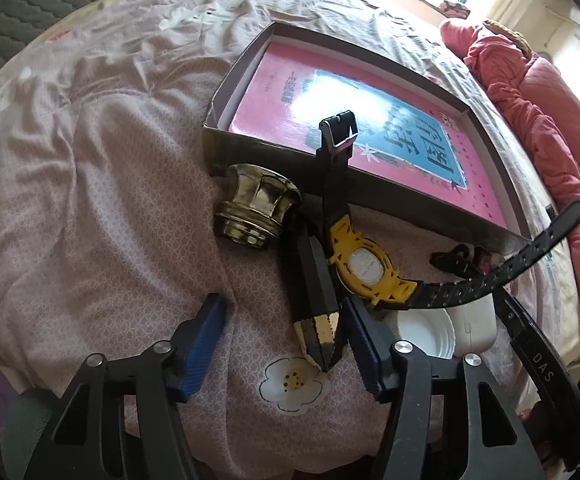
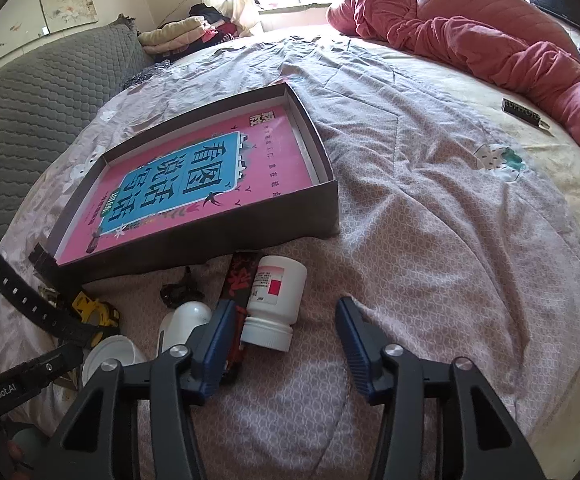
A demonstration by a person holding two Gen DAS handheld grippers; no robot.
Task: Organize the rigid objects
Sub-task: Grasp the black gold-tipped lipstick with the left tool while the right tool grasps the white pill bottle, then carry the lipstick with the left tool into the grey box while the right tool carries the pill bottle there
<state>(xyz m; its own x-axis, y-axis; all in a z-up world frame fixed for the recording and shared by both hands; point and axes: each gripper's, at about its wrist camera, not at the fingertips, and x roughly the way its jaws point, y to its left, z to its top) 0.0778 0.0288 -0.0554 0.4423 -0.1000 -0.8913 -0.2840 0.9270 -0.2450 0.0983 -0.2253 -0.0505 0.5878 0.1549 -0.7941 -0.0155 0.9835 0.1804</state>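
We hold our left black two-finger gripper with blue ribbed pads (image 1: 281, 344) angled steeply down, jaws parted, gripping nothing; our right black gripper with blue pads (image 2: 285, 344) matches it. Its jaws are apart too.

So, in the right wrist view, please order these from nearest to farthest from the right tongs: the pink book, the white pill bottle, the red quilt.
1. White pill bottle, between the right tongs, toward the left finger.
2. Pink book, inside the box, upper left.
3. Red quilt, far right, near the window.
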